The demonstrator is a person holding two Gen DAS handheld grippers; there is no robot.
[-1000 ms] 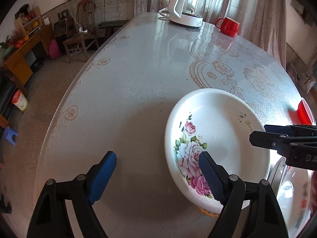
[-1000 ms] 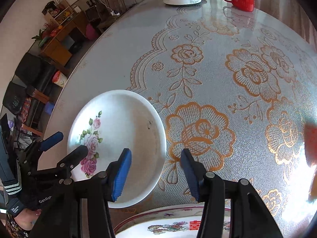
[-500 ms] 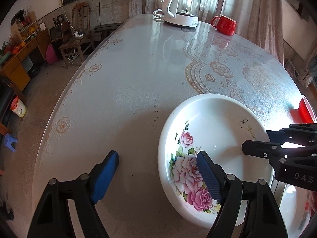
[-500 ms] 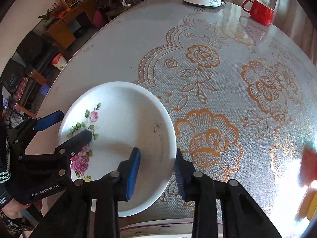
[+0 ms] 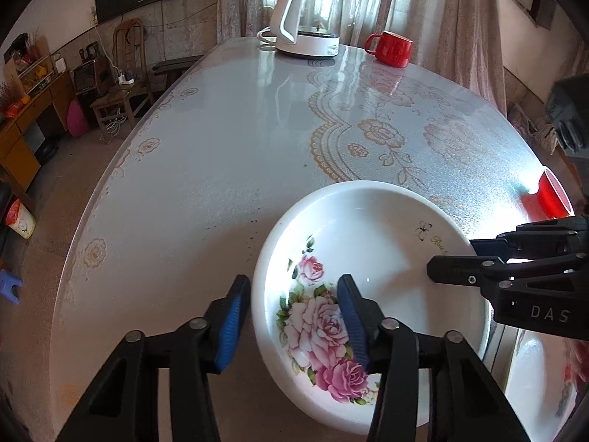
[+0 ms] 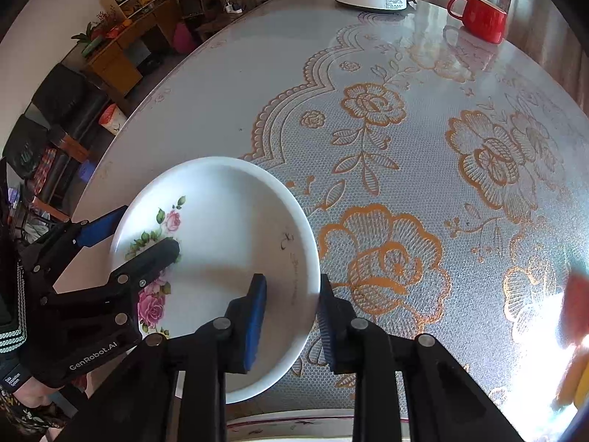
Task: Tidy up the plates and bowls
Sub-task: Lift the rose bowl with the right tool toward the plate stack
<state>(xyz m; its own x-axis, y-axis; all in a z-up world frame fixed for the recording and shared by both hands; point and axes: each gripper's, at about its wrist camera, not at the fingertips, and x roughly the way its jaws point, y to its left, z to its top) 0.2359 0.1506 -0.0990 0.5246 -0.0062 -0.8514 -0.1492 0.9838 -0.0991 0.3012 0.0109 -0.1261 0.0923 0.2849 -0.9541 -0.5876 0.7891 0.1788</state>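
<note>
A white bowl with pink roses (image 5: 368, 243) (image 6: 228, 221) lies on the lace-patterned table (image 5: 228, 154). My left gripper (image 5: 292, 322) straddles its left rim, one blue pad (image 5: 235, 316) outside and the other over the roses. Its jaws are closing, and a gap still shows at the inner pad. In the right wrist view the left gripper (image 6: 143, 235) sits at the bowl's far side. My right gripper (image 6: 291, 316) straddles the near right rim. Its jaws are closing too, with both pads against the bowl's wall.
A second plate with red print (image 6: 313, 420) (image 5: 533, 368) lies close beside the bowl. A white kettle (image 5: 309, 25) and a red mug (image 5: 390, 48) stand at the far end. A red object (image 5: 550, 195) sits at the right. The table edge (image 5: 110, 191) runs along the left.
Both grippers' jaws have narrowed around the bowl's rim, the left from wide open, the right down onto the rim. Both hands stayed nearly in place.
</note>
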